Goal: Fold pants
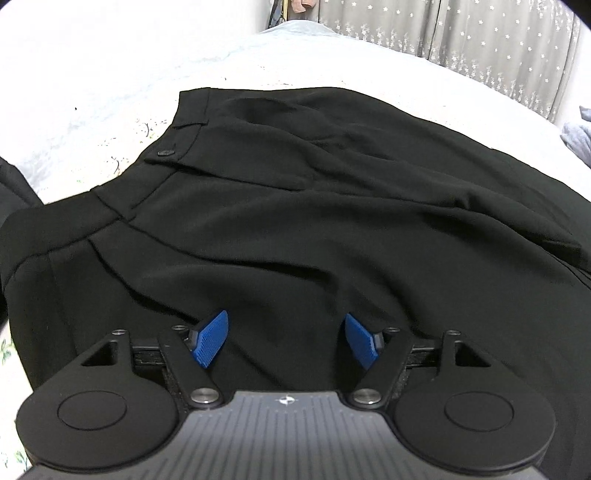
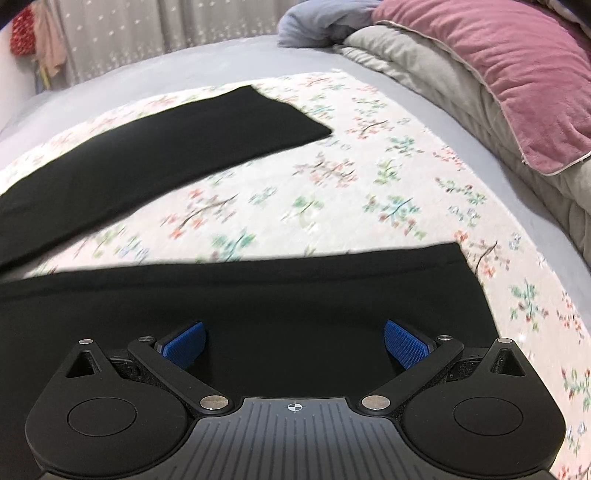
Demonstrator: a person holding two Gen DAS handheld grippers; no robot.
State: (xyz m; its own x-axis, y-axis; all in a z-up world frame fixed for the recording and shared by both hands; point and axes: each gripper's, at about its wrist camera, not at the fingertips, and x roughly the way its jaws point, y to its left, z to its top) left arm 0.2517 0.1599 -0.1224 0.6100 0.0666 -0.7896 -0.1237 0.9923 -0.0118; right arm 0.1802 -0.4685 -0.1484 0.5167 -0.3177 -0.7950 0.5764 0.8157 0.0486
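Left wrist view. We are looking across a pair of black pants [image 1: 295, 192] lying on a pale sheet [image 1: 92, 66], which is filling the upper left of the frame. At centre left the waistband [image 1: 173, 147] is running diagonally, and a small dark button [image 1: 165, 152] is sitting on it. The cloth is spreading in soft wrinkles toward the right edge. At bottom centre we are seeing the left gripper [image 1: 286, 341] with its blue pads [image 1: 210, 343] standing spread apart, holding nothing, just over the black cloth. A starred curtain [image 1: 480, 44] is hanging in the upper right.

Right wrist view. In the upper left a curtain [image 2: 147, 33] is hanging behind the bed. One pant leg [image 2: 166, 147] is stretching from the left edge toward upper centre, lying flat on a flowered sheet [image 2: 332, 192]. The other pant leg [image 2: 258, 295] is crossing the lower half of the frame, its hem ending at lower right. At bottom centre the right gripper [image 2: 293, 345] is hovering over this leg, its blue pads [image 2: 184, 343] spread wide and gripping nothing. In the upper right a pink pillow [image 2: 498, 66] is resting on a grey quilt [image 2: 424, 74].
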